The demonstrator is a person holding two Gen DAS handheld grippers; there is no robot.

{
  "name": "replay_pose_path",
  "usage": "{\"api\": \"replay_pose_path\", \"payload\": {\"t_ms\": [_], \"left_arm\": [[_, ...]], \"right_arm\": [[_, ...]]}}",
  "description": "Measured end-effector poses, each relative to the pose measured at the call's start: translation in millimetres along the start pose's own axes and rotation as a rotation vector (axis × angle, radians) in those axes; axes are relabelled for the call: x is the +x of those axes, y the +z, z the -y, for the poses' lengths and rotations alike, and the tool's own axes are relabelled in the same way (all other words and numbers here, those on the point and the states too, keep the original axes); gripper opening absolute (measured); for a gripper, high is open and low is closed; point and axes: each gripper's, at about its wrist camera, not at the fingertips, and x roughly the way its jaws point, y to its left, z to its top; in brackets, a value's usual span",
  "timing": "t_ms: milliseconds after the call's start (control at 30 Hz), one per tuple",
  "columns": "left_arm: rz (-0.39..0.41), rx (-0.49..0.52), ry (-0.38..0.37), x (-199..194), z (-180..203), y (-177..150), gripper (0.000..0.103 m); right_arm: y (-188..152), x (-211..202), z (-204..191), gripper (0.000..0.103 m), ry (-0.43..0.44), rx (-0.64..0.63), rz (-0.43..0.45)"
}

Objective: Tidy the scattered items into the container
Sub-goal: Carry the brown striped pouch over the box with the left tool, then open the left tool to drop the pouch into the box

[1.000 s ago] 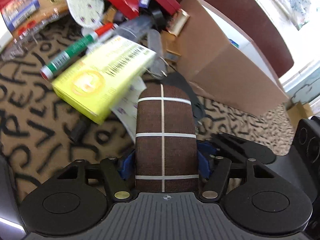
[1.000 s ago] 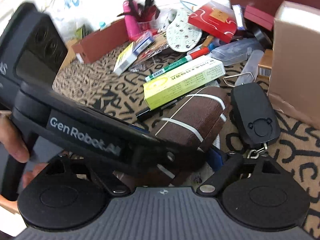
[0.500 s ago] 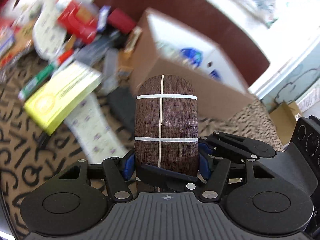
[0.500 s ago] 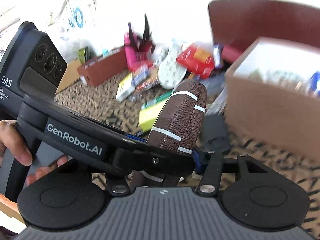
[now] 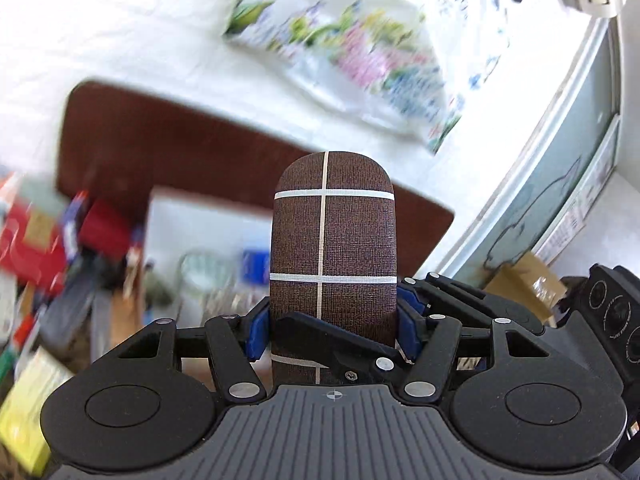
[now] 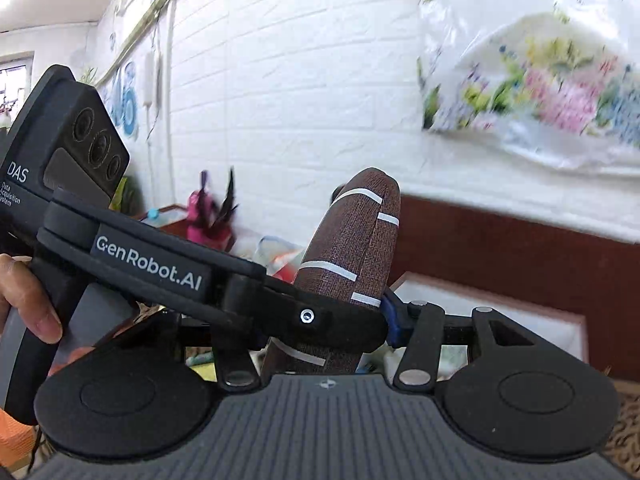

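Note:
A brown case with white stripes (image 5: 334,248) stands upright between the blue pads of my left gripper (image 5: 334,328), which is shut on it. My right gripper (image 6: 332,332) grips the same brown case (image 6: 348,256) from the other side, its fingers crossing the left gripper's. The case is held high in the air. The cardboard box (image 5: 192,216) with a white inside lies below and behind it, holding several blurred items. It also shows in the right wrist view (image 6: 480,300).
Scattered items, among them a red box (image 5: 32,240) and a yellow box (image 5: 24,412), lie at the left on the patterned cloth. A dark red headboard (image 5: 160,136), a white brick wall (image 6: 280,80) and a flowered plastic bag (image 6: 540,80) stand behind.
Both grippers have lifted the brown case off the cloth and tilted upward, over the cardboard box. The views now look at the wall.

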Motion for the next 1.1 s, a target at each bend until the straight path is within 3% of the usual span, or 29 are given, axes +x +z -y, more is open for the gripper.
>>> {"api": "replay_pose_path", "payload": {"t_ms": [200, 567, 967, 1100], "left_arm": [[0.001, -0.028, -0.027, 38, -16, 22, 0.064], [-0.059, -0.139, -0.013, 101, -99, 1, 0.064], [-0.099, -0.133, 0.055, 119, -128, -10, 0.066], [-0.082, -0.146, 0.06, 115, -129, -10, 0.078]], "right_arm": [[6, 27, 31, 0.057, -0.029, 0.028, 0.005], [-43, 106, 54, 0.055, -0.006, 0.111, -0.139], [-68, 143, 61, 0.051, 0.018, 0.186, -0.23], [-65, 144, 58, 0.056, 0.023, 0.183, -0.233]]}}
